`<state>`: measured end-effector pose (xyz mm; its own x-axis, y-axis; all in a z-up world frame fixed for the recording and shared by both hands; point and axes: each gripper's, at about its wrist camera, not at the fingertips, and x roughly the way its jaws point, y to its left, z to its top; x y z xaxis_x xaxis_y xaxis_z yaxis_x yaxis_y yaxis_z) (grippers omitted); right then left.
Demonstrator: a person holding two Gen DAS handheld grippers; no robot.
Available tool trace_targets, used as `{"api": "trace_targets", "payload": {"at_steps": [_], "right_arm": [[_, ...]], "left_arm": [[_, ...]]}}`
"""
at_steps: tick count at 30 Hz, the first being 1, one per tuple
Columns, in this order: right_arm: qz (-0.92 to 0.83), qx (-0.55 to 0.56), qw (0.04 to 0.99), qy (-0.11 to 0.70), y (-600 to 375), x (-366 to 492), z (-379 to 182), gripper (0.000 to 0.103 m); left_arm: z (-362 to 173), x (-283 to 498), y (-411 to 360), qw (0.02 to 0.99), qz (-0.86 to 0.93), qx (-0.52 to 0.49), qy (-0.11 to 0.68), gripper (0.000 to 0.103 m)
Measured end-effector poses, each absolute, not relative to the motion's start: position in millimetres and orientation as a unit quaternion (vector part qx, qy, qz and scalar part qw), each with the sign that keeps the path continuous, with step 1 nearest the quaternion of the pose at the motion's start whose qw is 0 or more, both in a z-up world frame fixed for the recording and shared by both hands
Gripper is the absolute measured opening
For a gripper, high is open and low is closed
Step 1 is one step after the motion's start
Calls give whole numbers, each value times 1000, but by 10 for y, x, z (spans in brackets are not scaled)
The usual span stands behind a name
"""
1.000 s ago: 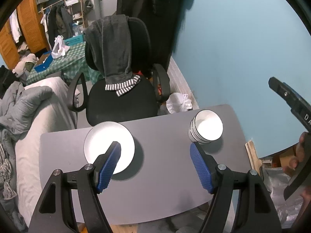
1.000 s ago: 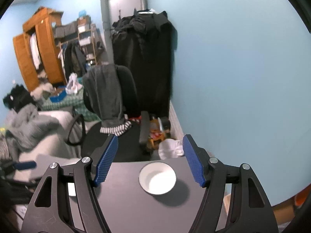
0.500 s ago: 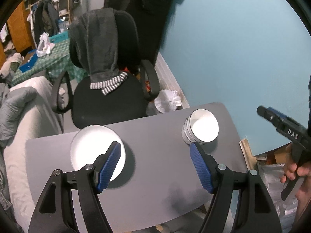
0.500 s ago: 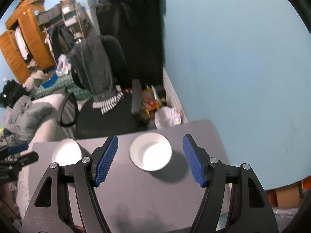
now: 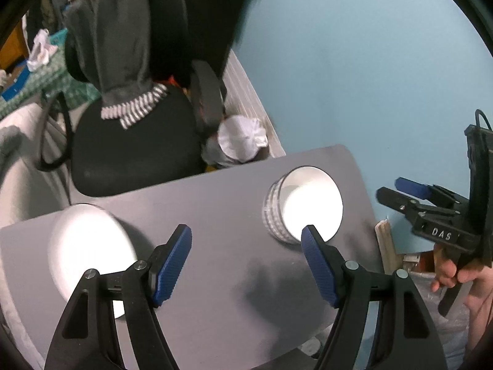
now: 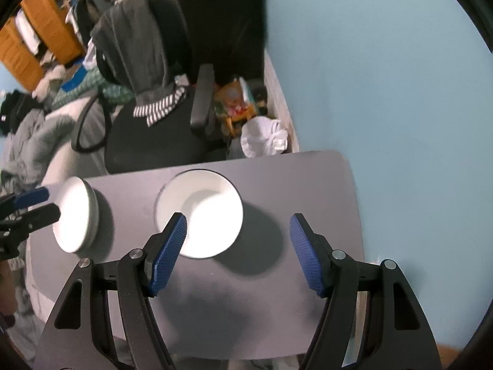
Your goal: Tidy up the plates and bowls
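Observation:
A white bowl (image 5: 303, 206) with a patterned outer wall stands on the right part of the grey table (image 5: 215, 203); it also shows in the right wrist view (image 6: 200, 212). A white plate (image 5: 89, 256) lies at the table's left; in the right wrist view it (image 6: 75, 215) looks like a low stack. My left gripper (image 5: 246, 234) is open and empty above the table between plate and bowl. My right gripper (image 6: 238, 223) is open and empty, hovering just right of the bowl; it also shows from the side in the left wrist view (image 5: 409, 191).
A black office chair (image 5: 129, 129) with a grey garment draped over it stands behind the table. A white bag (image 5: 240, 138) lies on the floor by the light blue wall (image 5: 369, 77). Bedding (image 6: 34, 141) lies to the left.
Both grippers have moved lower and closer to the table; plate and bowl look larger. The right gripper has swung in toward the bowl. Both stay open.

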<state>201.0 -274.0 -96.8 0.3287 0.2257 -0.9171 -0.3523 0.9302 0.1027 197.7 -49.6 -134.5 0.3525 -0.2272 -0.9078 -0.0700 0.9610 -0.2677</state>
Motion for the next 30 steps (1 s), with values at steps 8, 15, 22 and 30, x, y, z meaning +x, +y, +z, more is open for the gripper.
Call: {"api": "trace_targets", "payload": {"at_steps": [8,15,22,30], "right_arm": [[208,-91,781,582,-2735,2343,-1436,68],[245,-88,751,607,-2719,2486,-1735,68],[274,-55,715,641,-2740,2654,-1993,68],[285,-64,686,667,-2701,2702,-2236,68]], "left_arm": [[-1878,2331,-741,778,-38,-137,611,75],[-2176,2491,-752,752,-36,-177,634,75],[-2442,2646,-842,730,-36,-171,660,75],[-2657,2701,-942,713,-44,-176,678,75]]}}
